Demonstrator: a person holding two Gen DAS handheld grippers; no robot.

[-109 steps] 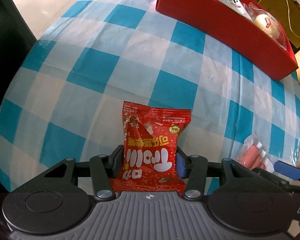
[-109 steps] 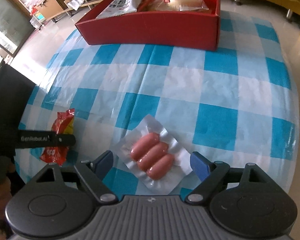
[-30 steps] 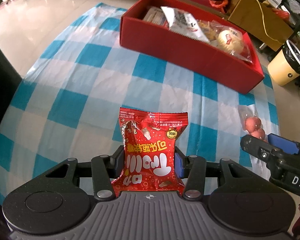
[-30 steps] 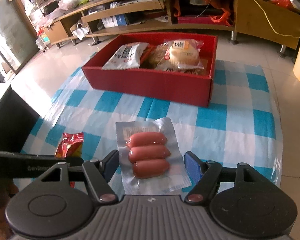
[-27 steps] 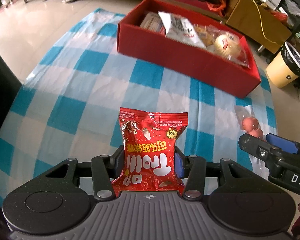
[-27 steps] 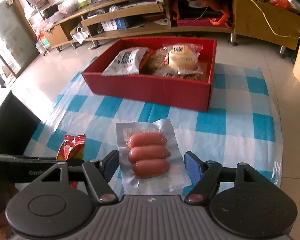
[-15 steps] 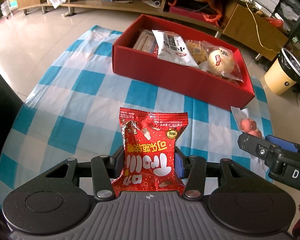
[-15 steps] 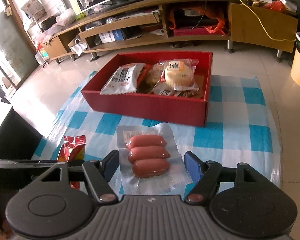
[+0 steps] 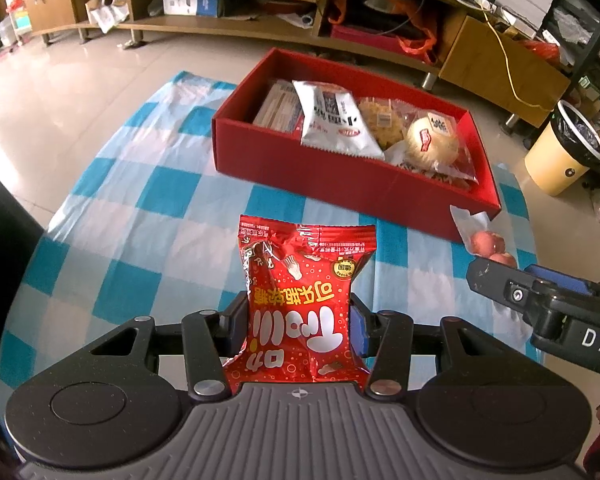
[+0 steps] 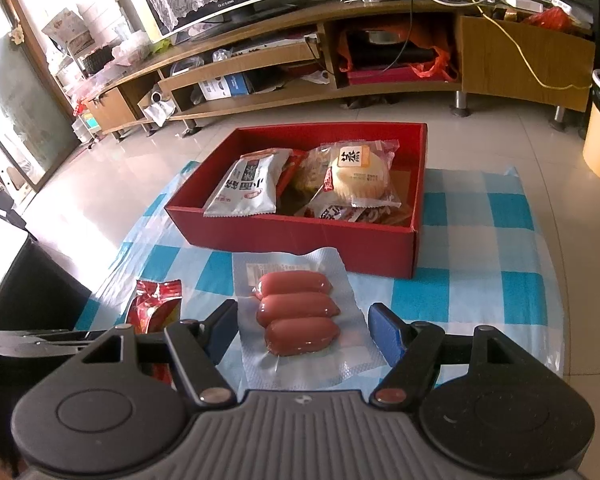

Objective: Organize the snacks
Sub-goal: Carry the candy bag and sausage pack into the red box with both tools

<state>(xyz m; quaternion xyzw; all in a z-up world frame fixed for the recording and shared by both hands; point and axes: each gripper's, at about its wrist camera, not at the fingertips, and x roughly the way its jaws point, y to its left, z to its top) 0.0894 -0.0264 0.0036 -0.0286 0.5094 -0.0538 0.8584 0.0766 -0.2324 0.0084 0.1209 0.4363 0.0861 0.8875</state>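
My left gripper [image 9: 296,314] is shut on a red snack bag [image 9: 300,276], which stands upright between the pads above the blue-and-white checked cloth [image 9: 148,208]. The same bag [image 10: 156,304] shows at the lower left of the right wrist view. My right gripper [image 10: 302,322] is shut on a clear vacuum pack of three sausages [image 10: 296,306], with a pad at each side edge. That pack [image 9: 486,240] also shows at the right of the left wrist view. Ahead of both grippers lies an open red box [image 9: 340,184] [image 10: 300,240] with several wrapped snacks inside.
The cloth lies on a tiled floor [image 9: 80,80]. A long wooden TV bench [image 10: 380,60] with cluttered shelves runs behind the box. A yellow bin [image 9: 560,160] stands at the right. A dark object [image 10: 32,280] borders the cloth on the left.
Both grippers have risen with their packs still held. More of the red box's inside and the room behind it has come into view.
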